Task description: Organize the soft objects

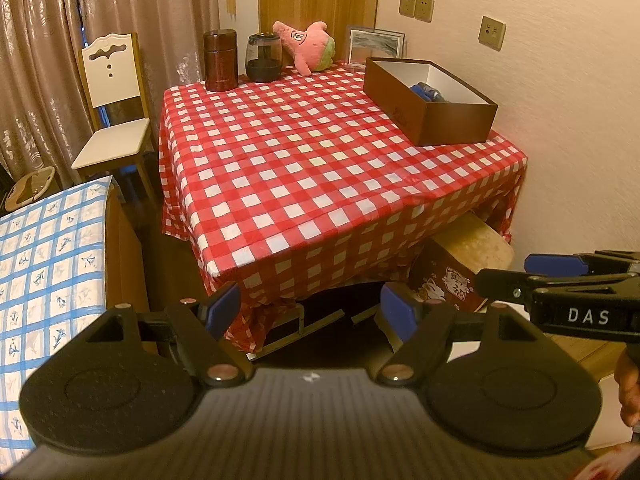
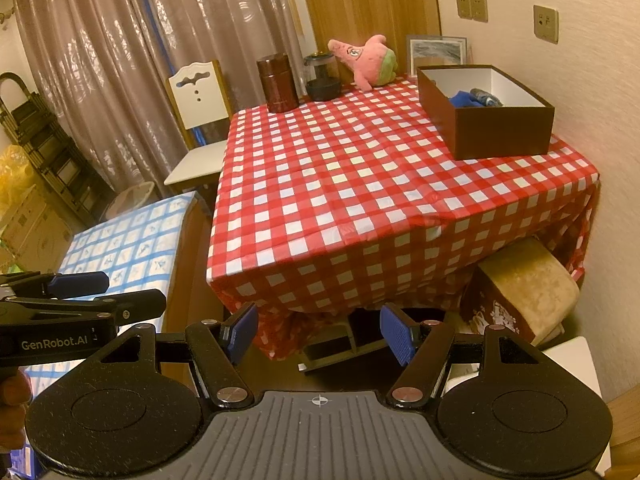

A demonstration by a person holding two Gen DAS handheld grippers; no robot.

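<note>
Pink plush toy [image 2: 366,62] lying slumped at the far edge of the red checked tablecloth [image 2: 360,184], just beside a dark glass jar [image 2: 322,76] and a brown canister [image 2: 280,82]. Open brown box [image 2: 486,116] standing to the right near the wall, already holding something blue [image 2: 464,98]. Left gripper [image 1: 310,310] and right gripper [image 2: 318,330] both held below the near table edge, jaws apart and empty, blue pads clear of everything. Plush well apart from both sets of jaws, across the whole tabletop. Step in hand, judged: reaching over for the plush. Best done by coming in from above, closing on the fat body rather than a thin limb, keeping clear of the jar beside it, then lowering it into the box
</note>
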